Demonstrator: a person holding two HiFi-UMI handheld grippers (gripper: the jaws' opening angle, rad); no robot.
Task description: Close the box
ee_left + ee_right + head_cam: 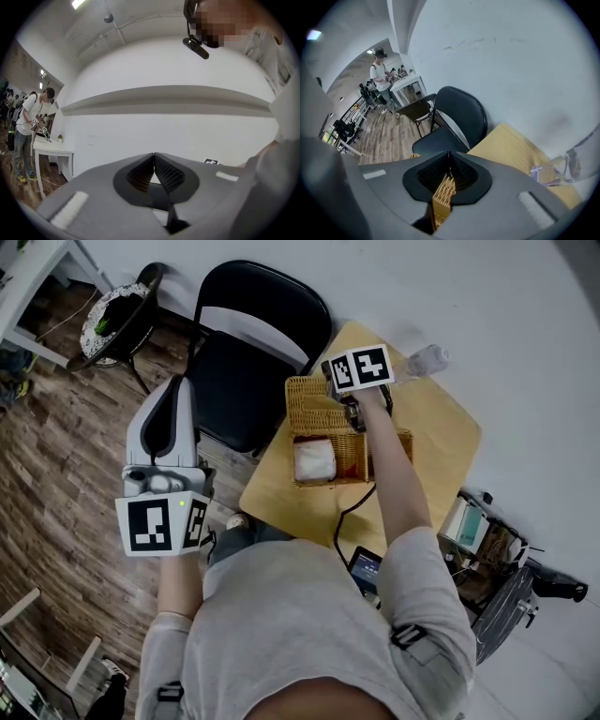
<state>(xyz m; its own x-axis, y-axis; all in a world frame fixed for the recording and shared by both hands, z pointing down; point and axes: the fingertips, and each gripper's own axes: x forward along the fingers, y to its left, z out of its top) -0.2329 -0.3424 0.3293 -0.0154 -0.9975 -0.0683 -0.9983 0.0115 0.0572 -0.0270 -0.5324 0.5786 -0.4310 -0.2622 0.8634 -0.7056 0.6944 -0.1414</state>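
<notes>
grey shirt (309, 634): foreground. left claw (153, 155): shut, empty, held off desk (431, 427). wicker box (349, 465): on desk, white cloth (314, 462) inside. lid (309, 404): raised, edge pinched in right claw (449, 172). handling: keep pinch firm, swing lid in arc over box, lower flush, then release.

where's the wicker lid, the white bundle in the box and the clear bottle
wicker lid (309, 404), head view, on its woven panel
white bundle (314, 462), head view, on its middle
clear bottle (424, 360), head view, on its body

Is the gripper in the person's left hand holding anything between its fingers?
No, the left gripper has its fingers pressed together with nothing between them.
</notes>
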